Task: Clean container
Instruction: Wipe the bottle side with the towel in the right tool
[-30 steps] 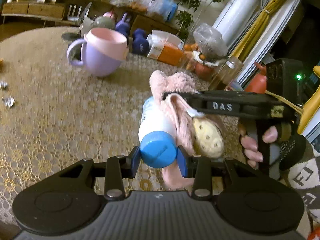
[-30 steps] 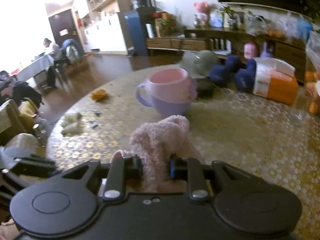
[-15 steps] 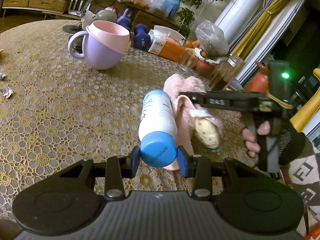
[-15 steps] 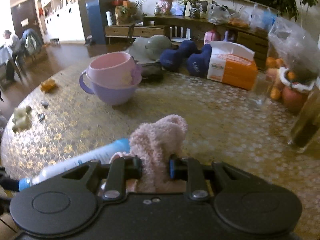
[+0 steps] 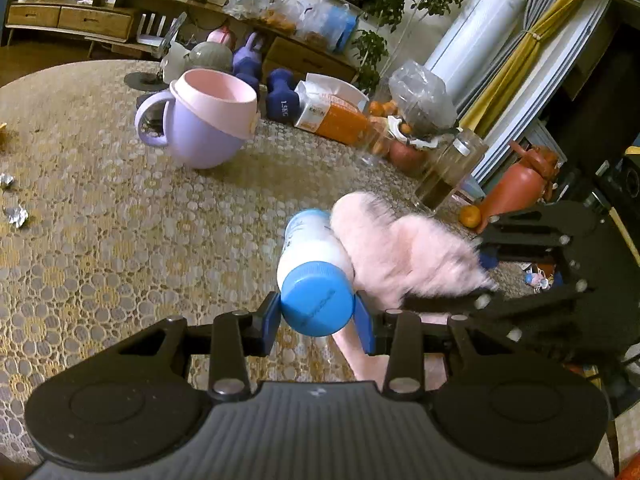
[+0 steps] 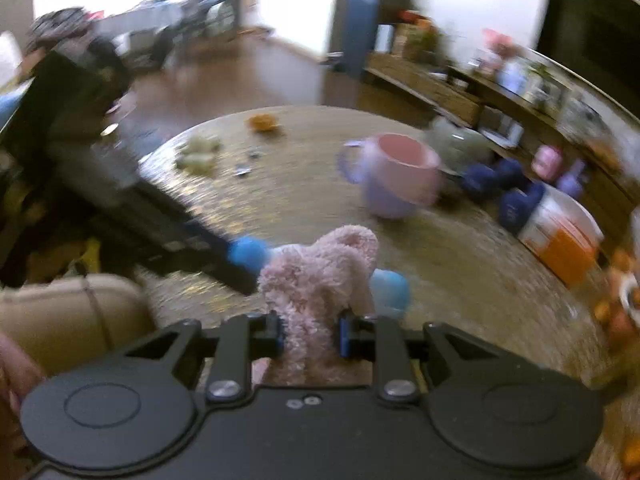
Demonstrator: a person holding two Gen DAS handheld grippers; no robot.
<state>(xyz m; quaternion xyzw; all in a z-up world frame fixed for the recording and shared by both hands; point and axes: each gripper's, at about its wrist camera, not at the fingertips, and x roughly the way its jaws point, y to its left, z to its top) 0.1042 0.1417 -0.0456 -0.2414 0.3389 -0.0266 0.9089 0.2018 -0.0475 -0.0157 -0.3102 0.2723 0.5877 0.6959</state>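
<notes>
Bottle [image 5: 316, 264] in left gripper [image 5: 318, 316], cloth [image 6: 320, 292] against it

Both cameras ride low behind their own fingers, tilted down at the round table [image 5: 100, 240]. The left wrist view sits very close behind the left gripper [image 5: 318, 316] and faces the far sideboard and curtains, sharp. The right wrist view looks from behind the right gripper [image 6: 310, 330] toward the open room and is smeared with blur. Both take in the bottle [image 5: 312, 248] [image 6: 390, 284], the pink cloth [image 5: 400, 252] [image 6: 320, 280], the purple mug [image 5: 204, 120] [image 6: 396, 176] and the dumbbells [image 5: 280, 96] [image 6: 516, 200], and each sees the other gripper.
</notes>
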